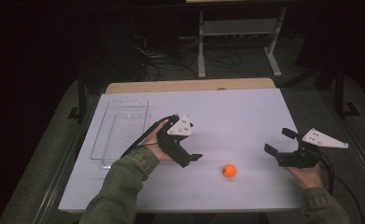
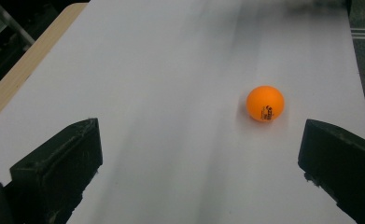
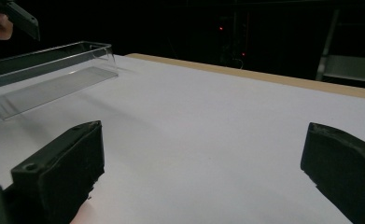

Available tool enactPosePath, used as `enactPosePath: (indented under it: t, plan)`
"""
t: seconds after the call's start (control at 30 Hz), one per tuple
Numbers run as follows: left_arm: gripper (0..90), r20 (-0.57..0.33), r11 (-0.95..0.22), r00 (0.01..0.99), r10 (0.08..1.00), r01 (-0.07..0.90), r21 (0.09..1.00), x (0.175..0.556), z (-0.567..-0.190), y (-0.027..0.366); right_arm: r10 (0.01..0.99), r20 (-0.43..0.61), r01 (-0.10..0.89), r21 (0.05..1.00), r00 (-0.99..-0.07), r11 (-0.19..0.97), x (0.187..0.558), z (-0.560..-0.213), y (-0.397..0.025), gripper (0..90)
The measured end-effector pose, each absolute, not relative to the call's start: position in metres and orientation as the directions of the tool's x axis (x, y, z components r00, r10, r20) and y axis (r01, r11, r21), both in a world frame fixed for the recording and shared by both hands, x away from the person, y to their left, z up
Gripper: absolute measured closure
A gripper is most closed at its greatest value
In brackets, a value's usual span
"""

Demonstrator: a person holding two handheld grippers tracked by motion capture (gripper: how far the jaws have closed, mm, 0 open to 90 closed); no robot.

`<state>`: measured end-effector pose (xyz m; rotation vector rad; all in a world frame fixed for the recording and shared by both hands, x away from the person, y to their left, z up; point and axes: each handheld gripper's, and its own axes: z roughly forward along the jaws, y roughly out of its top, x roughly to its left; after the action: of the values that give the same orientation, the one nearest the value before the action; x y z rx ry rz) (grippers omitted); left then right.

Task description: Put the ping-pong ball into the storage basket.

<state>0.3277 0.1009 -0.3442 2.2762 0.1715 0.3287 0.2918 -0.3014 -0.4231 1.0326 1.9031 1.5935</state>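
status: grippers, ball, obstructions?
Left gripper open, short of ball. Right gripper open, idle. Orange ball loose on table. Clear tray far left; path clear.

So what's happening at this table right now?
A person holds a gripper in each hand over a white table. The left gripper is open and pointed at an orange ball lying loose on the sheet, ahead of its fingers and not yet touched. The right gripper hangs open off to the side. A clear plastic tray sits at the far left.
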Motion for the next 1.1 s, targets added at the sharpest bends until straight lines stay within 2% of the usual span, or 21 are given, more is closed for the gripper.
enactPosePath:
  t: [1.1]
  plan:
    - [0.0,0.144,-0.72,0.975,0.17,0.023,0.693,0.336,-0.359,0.068,0.778,0.117,0.255,0.965,-0.617,0.057,0.292,-0.423,-0.303,0.0]
